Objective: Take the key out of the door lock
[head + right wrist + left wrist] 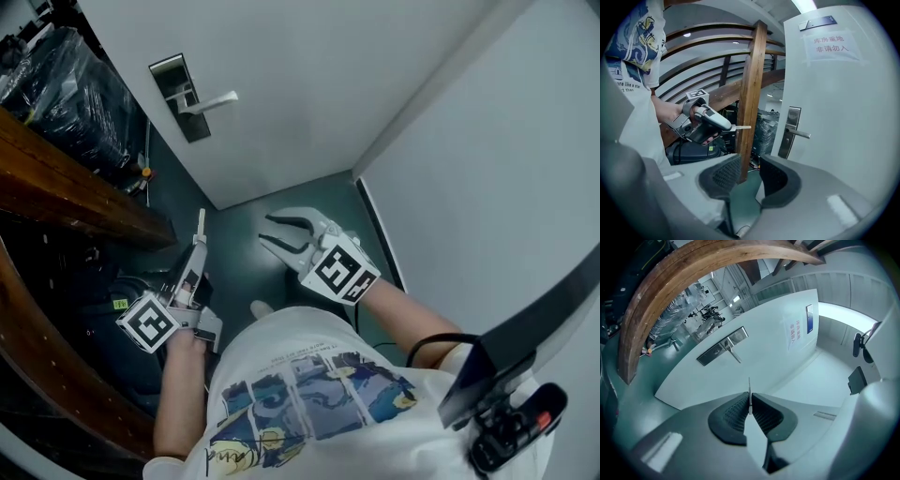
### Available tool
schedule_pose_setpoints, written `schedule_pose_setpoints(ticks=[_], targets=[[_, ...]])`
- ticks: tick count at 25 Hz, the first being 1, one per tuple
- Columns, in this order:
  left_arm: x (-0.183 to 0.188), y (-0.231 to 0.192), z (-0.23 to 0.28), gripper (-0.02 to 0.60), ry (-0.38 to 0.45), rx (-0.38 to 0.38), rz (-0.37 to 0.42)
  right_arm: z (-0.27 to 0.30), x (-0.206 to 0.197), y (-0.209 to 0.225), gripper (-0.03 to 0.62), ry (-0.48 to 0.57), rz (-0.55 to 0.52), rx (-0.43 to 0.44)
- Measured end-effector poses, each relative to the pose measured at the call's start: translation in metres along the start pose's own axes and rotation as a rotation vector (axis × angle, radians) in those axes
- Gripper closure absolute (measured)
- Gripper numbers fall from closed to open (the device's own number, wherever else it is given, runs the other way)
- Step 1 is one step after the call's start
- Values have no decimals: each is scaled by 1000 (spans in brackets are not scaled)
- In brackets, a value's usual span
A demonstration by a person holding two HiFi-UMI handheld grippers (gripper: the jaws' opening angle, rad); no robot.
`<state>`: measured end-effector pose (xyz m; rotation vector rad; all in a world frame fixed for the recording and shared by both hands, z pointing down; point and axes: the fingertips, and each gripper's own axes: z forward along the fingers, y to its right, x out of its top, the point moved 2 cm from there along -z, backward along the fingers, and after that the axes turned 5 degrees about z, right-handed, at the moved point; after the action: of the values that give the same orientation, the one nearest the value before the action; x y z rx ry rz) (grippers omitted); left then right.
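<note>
The white door [309, 84] stands ahead, with its metal lock plate [176, 94] and lever handle [214, 101] at the upper left of the head view. My left gripper [198, 246] is well back from the door and low. It is shut on a thin silver key [749, 392], whose blade pokes out past the pads toward the lock plate [721, 347]. In the right gripper view the same key [740, 127] juts from the left gripper [727, 127]. My right gripper [265, 231] hangs open beside it, nothing between its pads [725, 174].
A curved wooden railing [66, 202] runs along the left, with a wooden post [751, 93] close to the right gripper. A black plastic-wrapped bundle [66, 84] sits behind the rail. A white wall [487, 178] closes the right side. A paper notice [832, 44] is taped on the door.
</note>
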<state>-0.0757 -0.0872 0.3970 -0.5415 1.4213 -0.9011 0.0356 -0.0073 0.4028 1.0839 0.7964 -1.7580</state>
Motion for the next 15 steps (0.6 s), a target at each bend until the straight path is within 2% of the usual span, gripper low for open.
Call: schedule_pose_setpoints(ticks=[5, 9, 15], targets=[[-2, -1, -4, 557, -29, 46, 66, -6, 3, -3, 479, 3, 4, -6], [-7, 2, -2, 557, -26, 7, 20, -8, 5, -7, 501, 0, -6, -9], [-10, 2, -5, 557, -29, 12, 4, -8, 10, -12, 543, 5, -17, -4]])
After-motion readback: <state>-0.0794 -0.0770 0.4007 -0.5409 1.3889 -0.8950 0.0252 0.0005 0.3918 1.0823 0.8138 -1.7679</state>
